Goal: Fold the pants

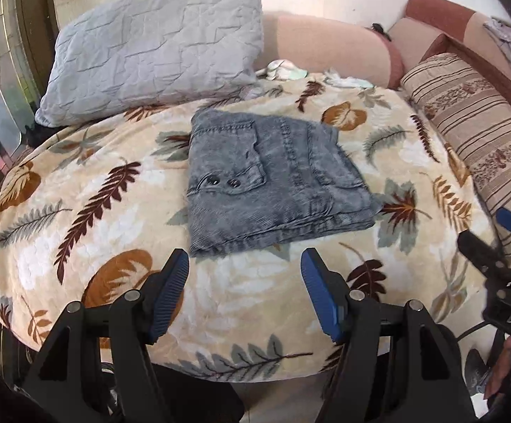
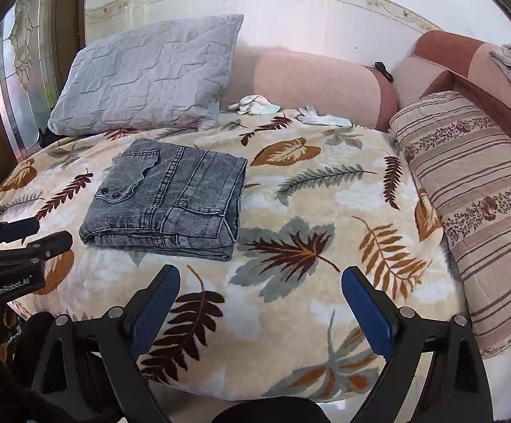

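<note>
The grey washed-denim pants [image 1: 276, 183] lay already folded into a compact, almost square packet on the cream fleece blanket with brown and grey leaf print [image 1: 255, 317] that covered the bed. A buttoned pocket flap faced up, and the stacked folded edges were turned toward the camera. The left hand-held gripper [image 1: 244, 271] hovered just in front of the near edge of the packet, its blue pads spread apart and holding nothing. The right hand-held gripper [image 2: 260, 282] also had its jaws wide apart and empty, above bare blanket. Seen from the right wrist, the pants [image 2: 170, 201] lay ahead and to the left, so the left hand-held gripper was clearly the nearer one; its black body with white lettering [image 2: 12, 257] appeared at the left border of that view, beside the packet. The packet was slightly longer from its near edge to its far edge than across, and it was turned a little against the line of the left fingers. The folding seemed almost finished; probably only a last pressing or straightening remained, and for this the left side would need just a short reach forward. A pale grey quilted pillow [image 1: 156, 42] and a striped beige cushion [image 1: 474, 141] lay well apart from the pants.
</note>
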`<state>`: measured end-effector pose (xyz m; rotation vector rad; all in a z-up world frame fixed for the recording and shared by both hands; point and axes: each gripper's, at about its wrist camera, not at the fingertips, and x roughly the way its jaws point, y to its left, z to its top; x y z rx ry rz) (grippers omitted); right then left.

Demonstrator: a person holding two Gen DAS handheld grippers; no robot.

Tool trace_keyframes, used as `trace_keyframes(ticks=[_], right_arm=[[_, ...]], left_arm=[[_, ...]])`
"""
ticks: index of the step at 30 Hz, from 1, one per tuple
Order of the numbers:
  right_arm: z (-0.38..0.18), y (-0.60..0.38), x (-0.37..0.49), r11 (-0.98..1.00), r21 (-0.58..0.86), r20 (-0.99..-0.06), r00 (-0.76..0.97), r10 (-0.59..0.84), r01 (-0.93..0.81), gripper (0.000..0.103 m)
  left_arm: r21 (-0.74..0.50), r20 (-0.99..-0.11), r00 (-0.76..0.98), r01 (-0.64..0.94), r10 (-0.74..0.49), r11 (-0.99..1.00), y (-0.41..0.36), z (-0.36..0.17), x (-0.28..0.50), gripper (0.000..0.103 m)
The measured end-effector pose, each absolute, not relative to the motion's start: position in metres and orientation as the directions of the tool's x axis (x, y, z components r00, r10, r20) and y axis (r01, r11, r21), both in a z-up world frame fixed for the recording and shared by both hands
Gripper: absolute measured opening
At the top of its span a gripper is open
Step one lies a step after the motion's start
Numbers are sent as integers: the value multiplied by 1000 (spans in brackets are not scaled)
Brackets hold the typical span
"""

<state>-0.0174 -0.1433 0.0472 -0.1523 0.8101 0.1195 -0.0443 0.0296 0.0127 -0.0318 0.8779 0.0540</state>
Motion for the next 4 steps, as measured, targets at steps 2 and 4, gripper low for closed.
trace_keyframes(ticks=[2,4], right_arm=[[47,-145,-17,983,-90,-728,685,45,-159,94],[49,-147,-17,983,-93,-725,688,41,-156,94]], left_arm=[[-10,-764,644,-52,26,999,28,16,-45,66],[1,-761,648,-52,35,999,27,16,-44,66]])
